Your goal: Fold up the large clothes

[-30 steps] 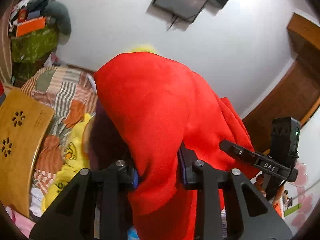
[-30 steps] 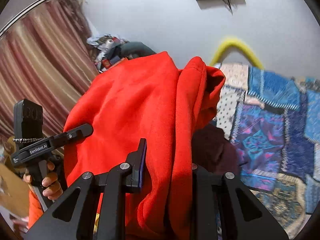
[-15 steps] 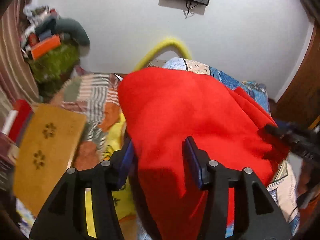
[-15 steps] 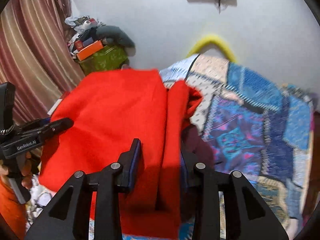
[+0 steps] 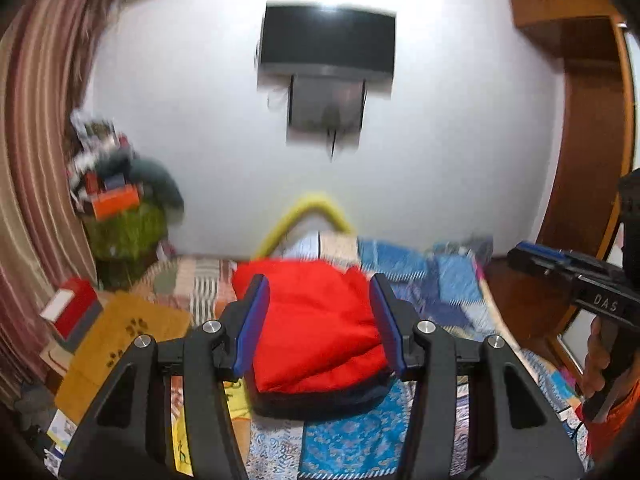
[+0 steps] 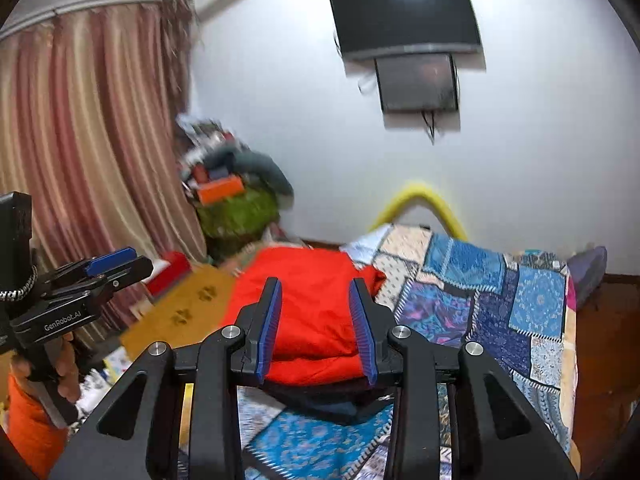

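A folded red garment [image 5: 316,324] lies on the patchwork bedspread [image 5: 440,280], on top of a dark garment [image 5: 320,400]. My left gripper [image 5: 320,286] is open and empty, raised above and in front of the red garment. My right gripper [image 6: 316,286] is open and empty too, held above the same red garment [image 6: 308,312]. The right gripper also shows at the right edge of the left wrist view [image 5: 576,276]. The left gripper shows at the left of the right wrist view [image 6: 104,268].
A yellow wooden board [image 5: 120,340] and a red box [image 5: 72,308] lie left of the bed. A yellow garment [image 5: 236,396] lies beside the dark one. A green-covered pile of things [image 5: 124,224] stands in the corner by the curtain [image 6: 92,160]. A TV [image 5: 328,44] hangs on the wall.
Both grippers have let go of the red garment and opened. The garment has dropped onto the bed in a folded stack. Both grippers have pulled back and tilted up.
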